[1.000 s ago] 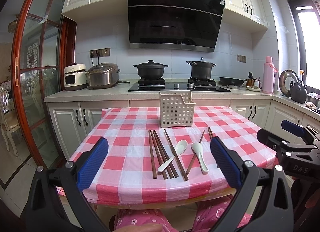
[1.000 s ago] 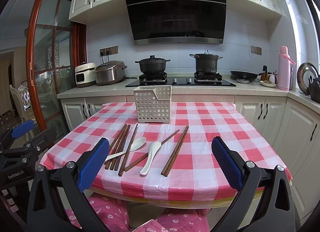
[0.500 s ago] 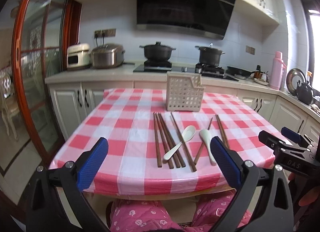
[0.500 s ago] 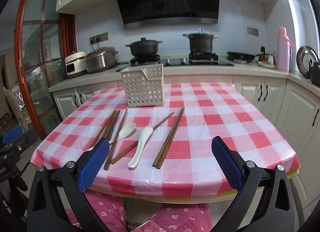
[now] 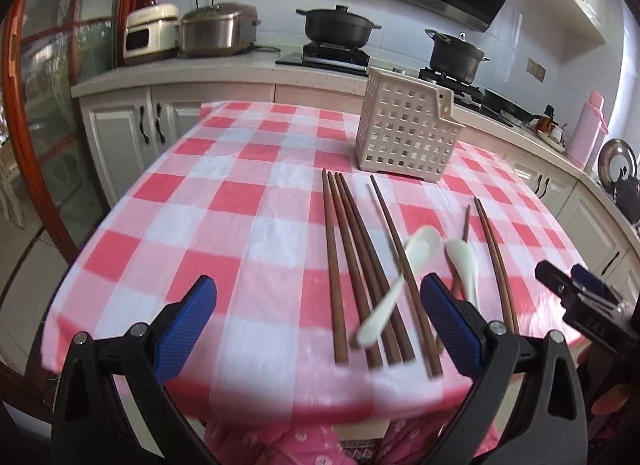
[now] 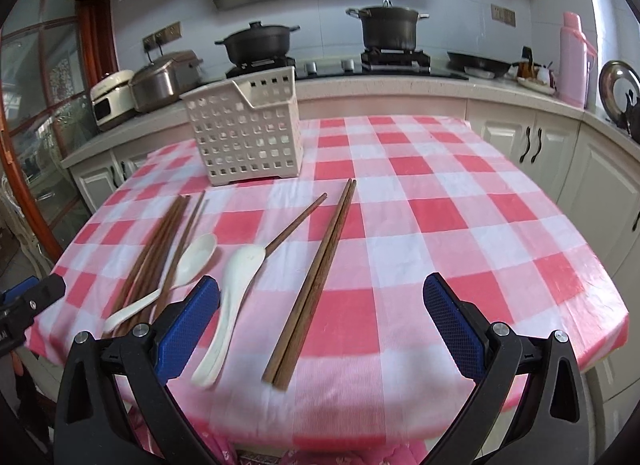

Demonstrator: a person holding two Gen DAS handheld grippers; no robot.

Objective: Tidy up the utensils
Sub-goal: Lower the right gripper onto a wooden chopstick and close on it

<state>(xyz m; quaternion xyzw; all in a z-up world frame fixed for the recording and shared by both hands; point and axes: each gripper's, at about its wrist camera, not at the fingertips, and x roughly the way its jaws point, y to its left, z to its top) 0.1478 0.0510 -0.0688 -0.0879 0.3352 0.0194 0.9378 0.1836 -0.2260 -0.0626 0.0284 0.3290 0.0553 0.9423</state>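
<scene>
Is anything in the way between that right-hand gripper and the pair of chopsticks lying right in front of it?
Nothing visible. The right gripper is open above the table's near edge, and the pair of chopsticks lies directly between its blue pads. The nearest white spoon lies off to the side, apart from the pair. The cloth on to the white basket looks bare.

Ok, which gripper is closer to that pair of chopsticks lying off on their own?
Right. The right gripper frames the chopstick pair between its open fingers; the left gripper hangs over the bundle further left.
</scene>
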